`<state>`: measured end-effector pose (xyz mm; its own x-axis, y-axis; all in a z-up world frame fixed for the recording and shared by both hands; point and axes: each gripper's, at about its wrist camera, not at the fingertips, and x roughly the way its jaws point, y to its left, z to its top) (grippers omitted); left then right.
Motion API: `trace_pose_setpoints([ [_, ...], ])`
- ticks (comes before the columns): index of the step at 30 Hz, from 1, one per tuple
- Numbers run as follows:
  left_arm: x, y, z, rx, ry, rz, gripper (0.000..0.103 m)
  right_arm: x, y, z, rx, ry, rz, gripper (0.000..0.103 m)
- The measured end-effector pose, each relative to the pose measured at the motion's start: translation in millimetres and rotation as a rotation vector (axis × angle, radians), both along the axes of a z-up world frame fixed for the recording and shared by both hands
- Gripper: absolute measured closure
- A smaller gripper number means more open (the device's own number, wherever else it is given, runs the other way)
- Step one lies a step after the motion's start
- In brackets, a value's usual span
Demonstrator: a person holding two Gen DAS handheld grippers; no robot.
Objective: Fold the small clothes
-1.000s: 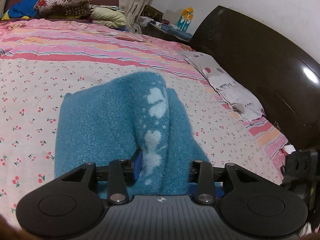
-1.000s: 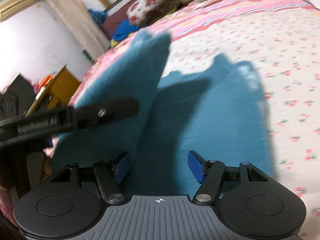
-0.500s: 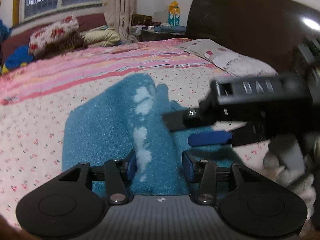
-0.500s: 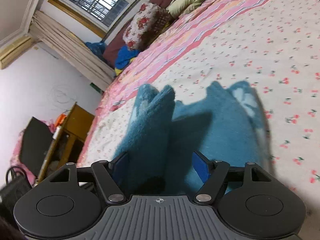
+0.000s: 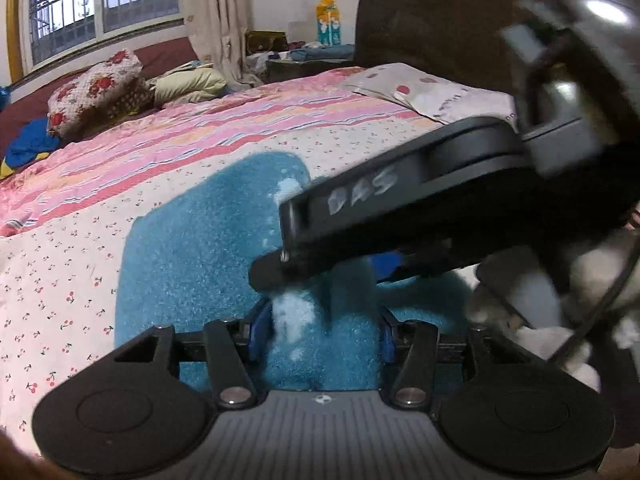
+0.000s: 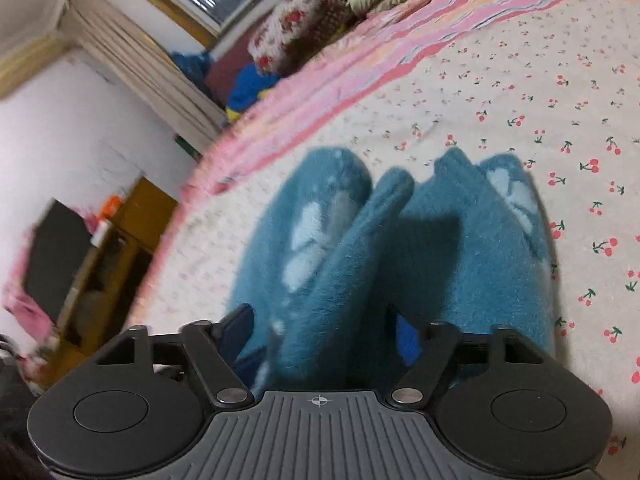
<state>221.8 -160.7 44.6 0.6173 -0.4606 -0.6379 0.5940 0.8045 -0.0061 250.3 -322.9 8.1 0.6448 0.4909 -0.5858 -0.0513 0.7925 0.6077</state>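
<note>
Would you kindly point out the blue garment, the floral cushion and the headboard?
Blue garment [image 5: 192,256], left wrist view, flat fleece panel.
Floral cushion [image 5: 96,92], left wrist view, top face.
Headboard [image 5: 440,16], left wrist view, dark front panel.

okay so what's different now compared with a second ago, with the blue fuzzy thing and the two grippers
The right gripper has swung in over the left gripper, now crossing its view above the blue fleece garment. The left jaws have been opening around a raised fold of it; the right jaws, just closing, now straddle a bunched ridge. The garment has stayed on the cherry-print bedsheet, though more gathered.
</note>
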Motion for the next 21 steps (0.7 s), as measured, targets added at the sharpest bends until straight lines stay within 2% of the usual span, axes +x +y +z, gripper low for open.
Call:
trace_pose_setpoints([
  [1, -1, 1, 1, -0.004, 0.009, -0.004, 0.048, 2, 1, -3, 0.0, 0.011, 0.002, 0.058],
  [2, -1, 2, 2, -0.01, 0.013, -0.009, 0.048, 3, 1, -6, 0.021, 0.021, 0.013, 0.067],
  [5, -5, 3, 4, -0.01, 0.012, -0.015, 0.048, 0, 1, -6, -0.004, 0.013, 0.009, 0.07],
  [21, -38, 22, 16, 0.02, 0.0, -0.047, 0.047, -2, 1, -6, 0.018, 0.011, -0.01, 0.071],
])
